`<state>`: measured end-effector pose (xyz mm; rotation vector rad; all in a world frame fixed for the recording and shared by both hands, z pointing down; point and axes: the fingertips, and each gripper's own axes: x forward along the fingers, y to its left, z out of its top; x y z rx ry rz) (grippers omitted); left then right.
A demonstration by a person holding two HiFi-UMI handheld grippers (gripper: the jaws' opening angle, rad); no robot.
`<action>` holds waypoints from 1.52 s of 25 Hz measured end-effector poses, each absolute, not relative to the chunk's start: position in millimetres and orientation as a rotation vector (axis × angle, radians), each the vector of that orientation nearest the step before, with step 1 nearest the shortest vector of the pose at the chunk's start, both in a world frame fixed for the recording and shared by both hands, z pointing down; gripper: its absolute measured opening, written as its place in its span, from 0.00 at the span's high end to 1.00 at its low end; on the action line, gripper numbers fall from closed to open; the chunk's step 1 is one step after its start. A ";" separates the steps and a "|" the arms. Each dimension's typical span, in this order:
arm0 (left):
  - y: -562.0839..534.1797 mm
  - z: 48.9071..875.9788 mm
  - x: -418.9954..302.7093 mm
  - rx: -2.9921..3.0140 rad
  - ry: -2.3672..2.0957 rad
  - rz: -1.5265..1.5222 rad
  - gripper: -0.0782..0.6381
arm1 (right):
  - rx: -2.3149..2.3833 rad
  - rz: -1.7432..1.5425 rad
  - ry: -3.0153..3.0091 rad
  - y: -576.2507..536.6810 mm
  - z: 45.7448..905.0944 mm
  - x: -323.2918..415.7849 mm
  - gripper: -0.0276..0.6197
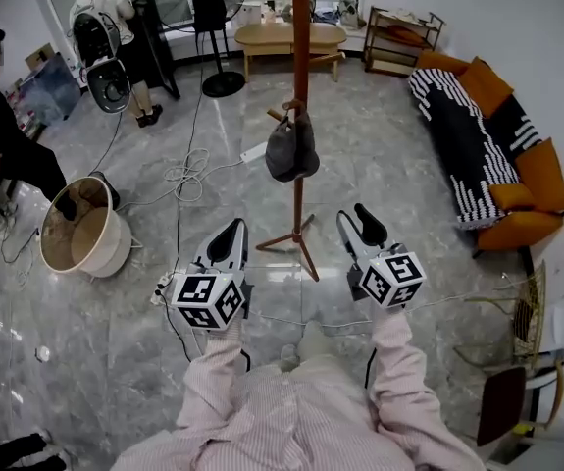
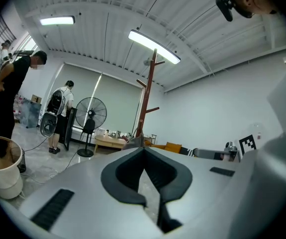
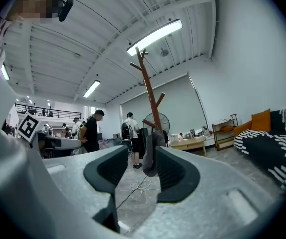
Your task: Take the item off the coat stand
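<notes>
Presently finds the dark grey cap (image 1: 291,150) hung on a low peg of the coat stand (image 1: 301,57), well apart from both grippers. Records right gripper (image 1: 362,226) jaws wide, with nothing between the pads; left gripper (image 1: 229,241) jaws closed together, empty. Judges likely faults: snagging the cap on its upturned peg if pulled outward rather than lifted, so rocking the slender stand on its splayed feet; pinching only loose fabric and losing it. Notes from the right gripper view the cap lined up beyond the open jaws; from the head view alone, the stand's feet and a loose cable (image 1: 188,177) on the floor.
</notes>
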<state>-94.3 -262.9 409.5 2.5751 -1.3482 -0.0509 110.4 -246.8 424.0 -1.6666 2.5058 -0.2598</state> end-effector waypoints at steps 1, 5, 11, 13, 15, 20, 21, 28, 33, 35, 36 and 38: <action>-268.2 410.9 -92.7 2.572 -1.343 -0.049 0.89 | -1.661 -0.260 2.516 -255.3 424.4 110.3 0.72; -292.7 416.3 -85.8 2.557 -1.332 -0.040 0.89 | -1.634 -0.264 2.561 -294.7 428.1 110.4 0.71; -339.3 434.5 -71.0 2.508 -1.333 -0.005 0.89 | -1.601 -0.324 2.633 -360.8 453.0 116.7 0.70; -356.5 440.2 -62.3 2.491 -1.331 0.009 0.89 | -1.584 -0.352 2.664 -382.3 461.8 120.4 0.70; -373.0 447.3 -54.0 2.473 -1.329 0.019 0.89 | -1.565 -0.379 2.697 -401.7 471.4 122.9 0.69; -407.0 468.7 -41.6 2.418 -1.340 0.031 0.89 | -1.498 -0.413 2.781 -441.4 491.1 121.7 0.68; -412.9 471.5 -39.6 2.406 -1.347 0.032 0.89 | -1.479 -0.420 2.795 -449.1 493.3 121.8 0.66; -442.7 481.9 -33.5 2.334 -1.413 0.027 0.89 | -1.347 -0.453 2.916 -492.3 511.0 111.4 0.63; -452.1 486.1 -38.4 2.292 -1.439 0.016 0.89 | -1.288 -0.476 2.956 -505.8 516.9 91.3 0.63; -453.4 488.3 -38.6 2.282 -1.440 0.015 0.89 | -1.304 -0.459 2.970 -510.2 518.6 86.8 0.63; -454.2 489.4 -38.3 2.278 -1.441 0.015 0.89 | -1.312 -0.451 2.972 -512.4 518.8 85.9 0.64; -455.7 491.7 -37.6 2.272 -1.444 0.018 0.89 | -1.320 -0.434 2.972 -514.9 519.1 85.7 0.68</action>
